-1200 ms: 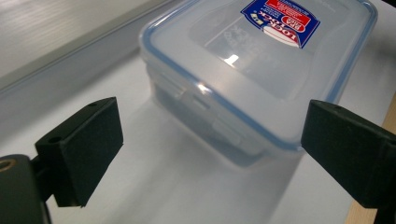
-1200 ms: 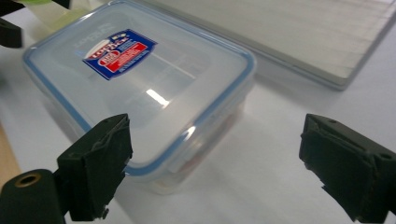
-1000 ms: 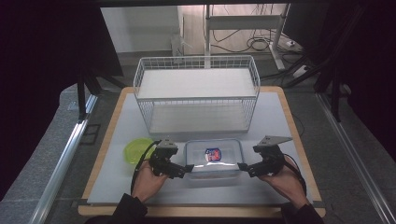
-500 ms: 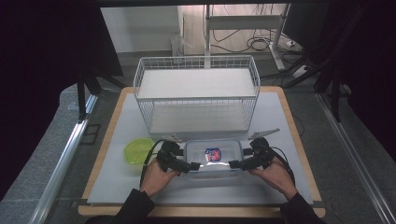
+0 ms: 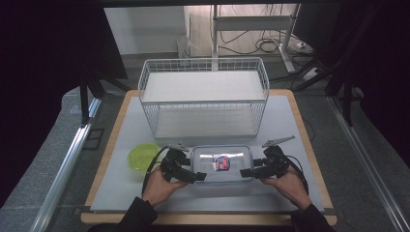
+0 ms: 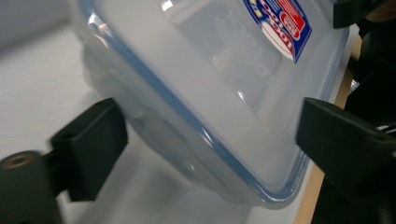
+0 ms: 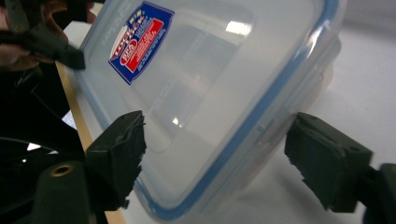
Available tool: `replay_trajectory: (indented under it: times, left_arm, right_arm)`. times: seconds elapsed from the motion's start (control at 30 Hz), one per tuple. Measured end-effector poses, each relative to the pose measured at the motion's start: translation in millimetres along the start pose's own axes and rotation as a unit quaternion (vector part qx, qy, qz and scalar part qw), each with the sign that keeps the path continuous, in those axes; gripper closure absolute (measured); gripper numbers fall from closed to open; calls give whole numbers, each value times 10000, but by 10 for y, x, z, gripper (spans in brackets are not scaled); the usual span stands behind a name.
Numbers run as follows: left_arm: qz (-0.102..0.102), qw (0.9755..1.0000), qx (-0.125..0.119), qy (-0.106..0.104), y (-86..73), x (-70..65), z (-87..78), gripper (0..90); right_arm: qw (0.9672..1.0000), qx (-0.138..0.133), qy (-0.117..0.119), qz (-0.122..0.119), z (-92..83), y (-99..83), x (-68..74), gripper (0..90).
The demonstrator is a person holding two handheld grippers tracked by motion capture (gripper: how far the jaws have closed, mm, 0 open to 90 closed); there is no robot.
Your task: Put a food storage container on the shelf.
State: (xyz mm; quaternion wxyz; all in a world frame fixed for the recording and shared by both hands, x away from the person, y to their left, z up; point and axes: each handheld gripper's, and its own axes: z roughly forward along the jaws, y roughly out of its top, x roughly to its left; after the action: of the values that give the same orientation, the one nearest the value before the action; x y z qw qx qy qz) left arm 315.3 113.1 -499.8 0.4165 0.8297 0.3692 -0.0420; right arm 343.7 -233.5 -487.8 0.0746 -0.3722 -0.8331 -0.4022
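A: Main object? Clear plastic food container (image 5: pixel 222 164) with a blue-sealed lid, red-and-blue label (image 5: pixel 221 162) on top. It sits on the tabletop (image 5: pixel 290 121) at the near edge, centred between the person's two hands.

B: Left gripper (image 5: pixel 197 176)?

A: At the container's left short end, hand behind it. In the left gripper view the two black jaws straddle that end, the lid edge (image 6: pixel 196 126) running between them. Jaws have just been closing, container between them. One jaw sits right at the container wall, the other is near the lid rim; can't tell if the pads actually press. Calling it spread around the end, not clamped.

B: Right gripper (image 5: pixel 247 171)?

A: Mirror case, at the right short end. In the right gripper view the jaws bracket the corner of the lid (image 7: pixel 210 93), a visible gap at the outer jaw. Also just been closing, container between them, wide apart, no pinch seen.

B: Container lifted?

A: The high view shows it flat on the tabletop. Both gripper views show its shadow right under it.

B: Other stuff?

A: White wire basket rack (image 5: pixel 203 92) behind the container, well apart from it. Lime-green bowl (image 5: pixel 141 155) on the tabletop just beside the left gripper, on its outer side. Touched by nothing.

B: Hands?

A: Left hand (image 5: pixel 157 186) and right hand (image 5: pixel 290 183) come in from the bottom edge, dark sleeves.
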Motion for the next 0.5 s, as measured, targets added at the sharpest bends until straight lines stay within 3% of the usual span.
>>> replay_trajectory:
  times: [0.13,0.23,0.37,0.5]
  left_arm:
    - [109,9999,-97,59,-68,-69,-50,184]
    - [121,9997,-216,41,-147,-114,-103,245]
    - [-89,9984,-527,-174,-246,-90,-190,402]
    - [-165,9979,-604,-170,-254,-91,-185,407]
  right_arm:
    - [10000,-33,-29,-87,-61,-75,61,284]
    - [9999,-161,43,4,-116,-140,71,365]
    - [9990,-378,206,121,-209,-217,71,471]
    - [9988,-415,169,199,-211,-227,86,475]
